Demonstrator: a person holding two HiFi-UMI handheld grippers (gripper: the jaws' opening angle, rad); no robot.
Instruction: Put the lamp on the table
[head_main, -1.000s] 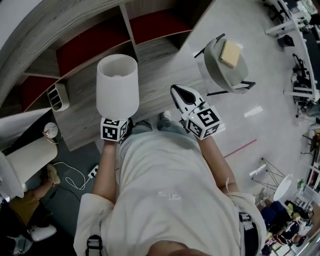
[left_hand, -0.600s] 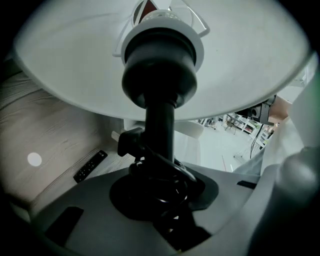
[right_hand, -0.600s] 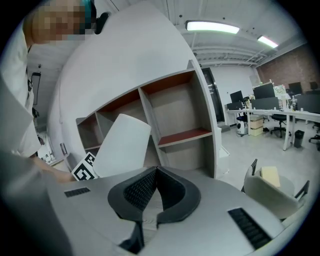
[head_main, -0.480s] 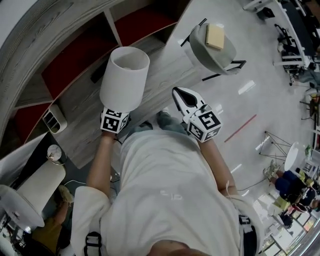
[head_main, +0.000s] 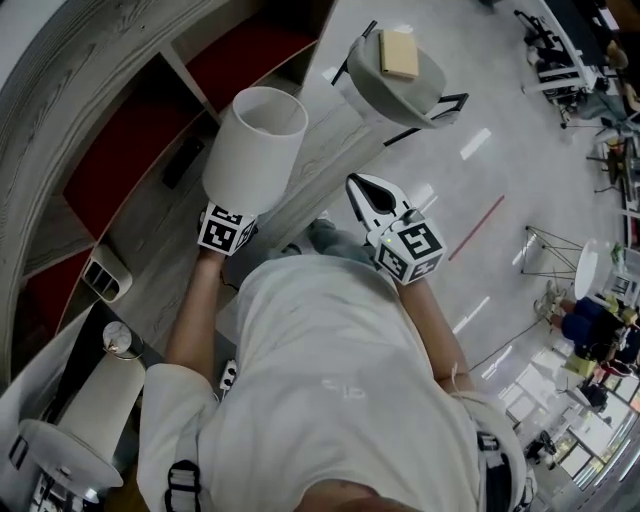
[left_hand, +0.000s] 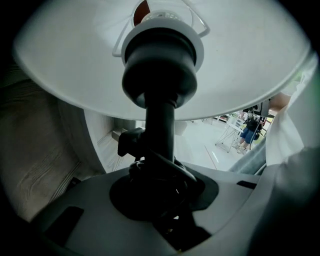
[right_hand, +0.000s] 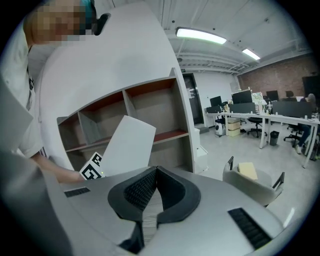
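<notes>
Tongs on the left, the left gripper, are clamped on the black stem of the white-shaded table lamp, just above its round black foot. The lamp is off the ground and tilted, its open cylindrical shade leaning up and to the right in the head view. It hangs over the grey wood-grain shelf unit, not resting on anything. A cube with black-and-white square markers sits at the base of this gripper. The shelf unit's compartments have red back panels. One holds a small dark object that is too small to identify, and a lower one holds a white slatted box.

To the right, the right gripper has its black ribbed jaws closed tip to tip with nothing between them. It points towards the pale floor and carries its own marker cube. Further right stands a round grey chair with a flat tan square pad lying on its seat.
</notes>
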